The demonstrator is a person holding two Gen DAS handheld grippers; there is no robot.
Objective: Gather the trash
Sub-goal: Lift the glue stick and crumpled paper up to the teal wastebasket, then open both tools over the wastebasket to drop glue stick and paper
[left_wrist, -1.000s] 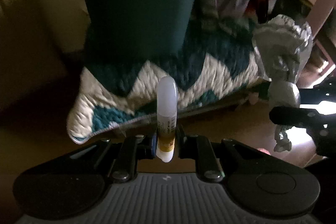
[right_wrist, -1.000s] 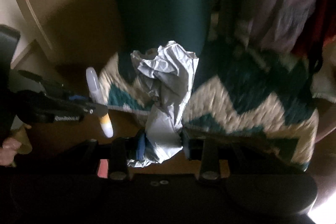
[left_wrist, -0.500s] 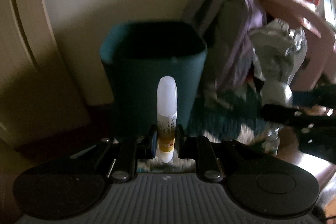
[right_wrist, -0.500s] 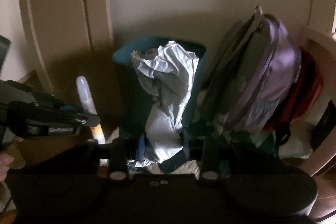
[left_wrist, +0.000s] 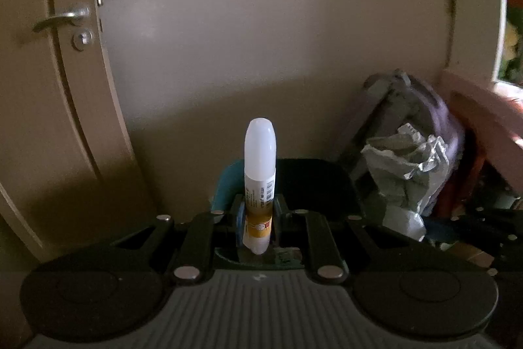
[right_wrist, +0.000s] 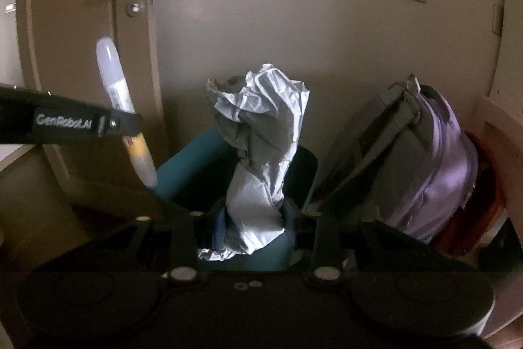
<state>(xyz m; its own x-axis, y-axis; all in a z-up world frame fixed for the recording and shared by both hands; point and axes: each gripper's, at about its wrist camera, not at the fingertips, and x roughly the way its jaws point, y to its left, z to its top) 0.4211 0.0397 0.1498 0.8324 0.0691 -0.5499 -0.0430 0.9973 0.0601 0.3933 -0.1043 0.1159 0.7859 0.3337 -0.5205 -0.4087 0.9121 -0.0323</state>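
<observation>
Left wrist view: my left gripper [left_wrist: 258, 218] is clamped on glue stick [left_wrist: 260, 172] above bin [left_wrist: 225, 182]; right gripper [right_wrist: 255, 218] is pinching crumpled paper [right_wrist: 261, 133] over bin. Risk: paper snags bin rim, falls outside.

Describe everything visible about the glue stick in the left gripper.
The glue stick is a slim plastic tube with a long, rounded, translucent white cap on top, a white band bearing a barcode, then a yellow-orange label and a white rounded base. It stands roughly upright, cap up, in the left wrist view, and looks tilted from the right wrist view. The left gripper has its jaws shut on the labelled lower part; nothing else touches it. It is held in the air near the teal bin.
</observation>
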